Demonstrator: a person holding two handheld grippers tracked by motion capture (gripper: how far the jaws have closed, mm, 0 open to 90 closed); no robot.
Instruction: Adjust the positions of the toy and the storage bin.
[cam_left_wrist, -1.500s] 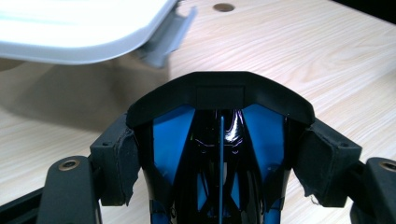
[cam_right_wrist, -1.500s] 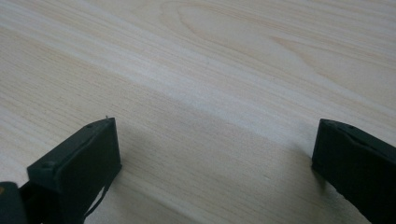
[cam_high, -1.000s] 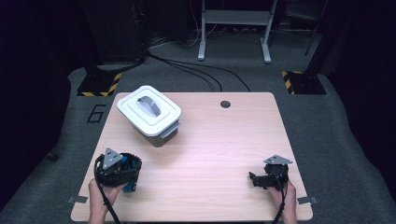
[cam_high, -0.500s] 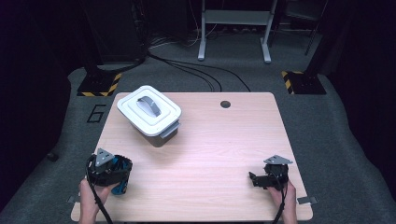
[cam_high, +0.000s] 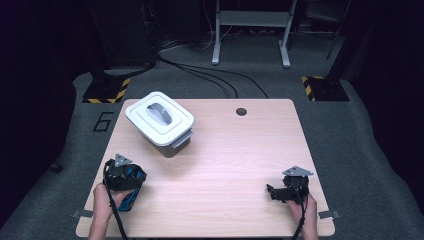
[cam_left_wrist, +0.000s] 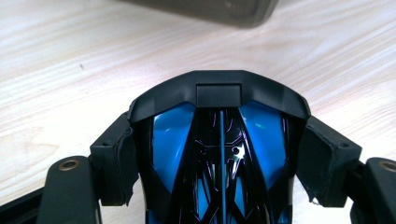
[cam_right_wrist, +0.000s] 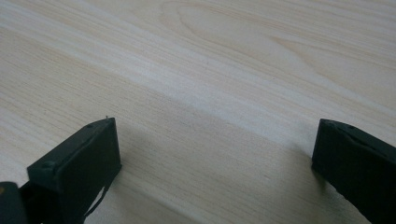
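Tongs (cam_left_wrist: 219, 154) on the left clamp a blue-and-black object (cam_left_wrist: 219, 140) above the table (cam_high: 240, 150).

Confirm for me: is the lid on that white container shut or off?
Shut. In the high view the white lid sits flat and square on the container, its grey handle lying on top, with no gap showing.

Bright overhead light on the table (cam_high: 225, 165), dark surroundings, soft shadows, slightly soft focus
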